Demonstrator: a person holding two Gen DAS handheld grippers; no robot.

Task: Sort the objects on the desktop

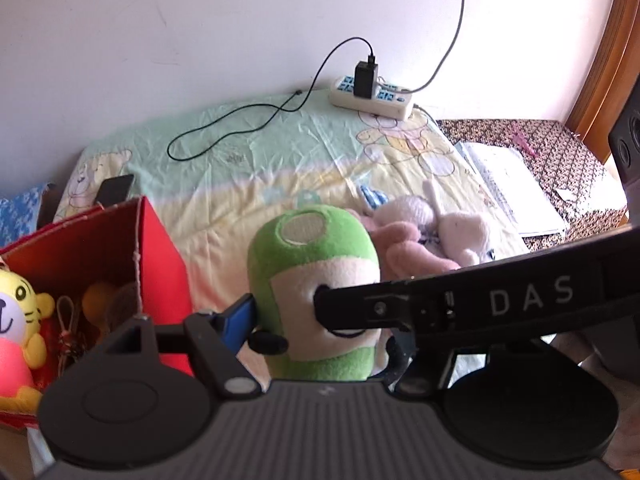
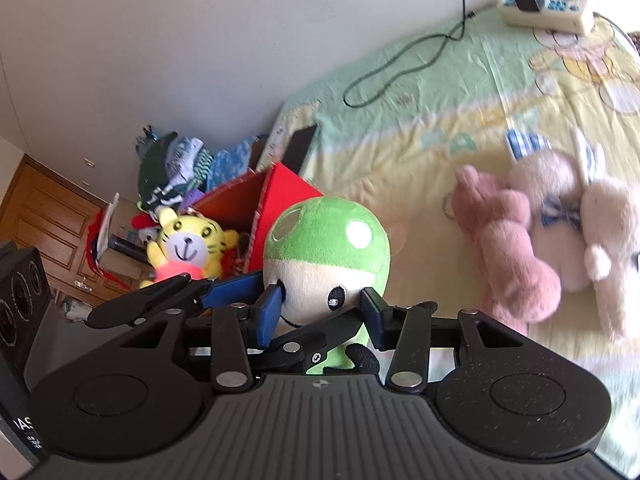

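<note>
Grasping the green mushroom plush (image 2: 326, 256), both tools press its cream face; one arm reads "DAS".

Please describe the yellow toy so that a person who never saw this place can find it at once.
Find the red box at the edge of the bedsheet. The yellow tiger plush sits inside it, in pink clothes. It is the only yellow, striped toy; the green mushroom plush beside the box has no stripes.

Bed sheet (image 1: 248, 152) carries plush toys (image 1: 420, 236), power strip (image 1: 372, 96), cable (image 1: 240, 124).
</note>
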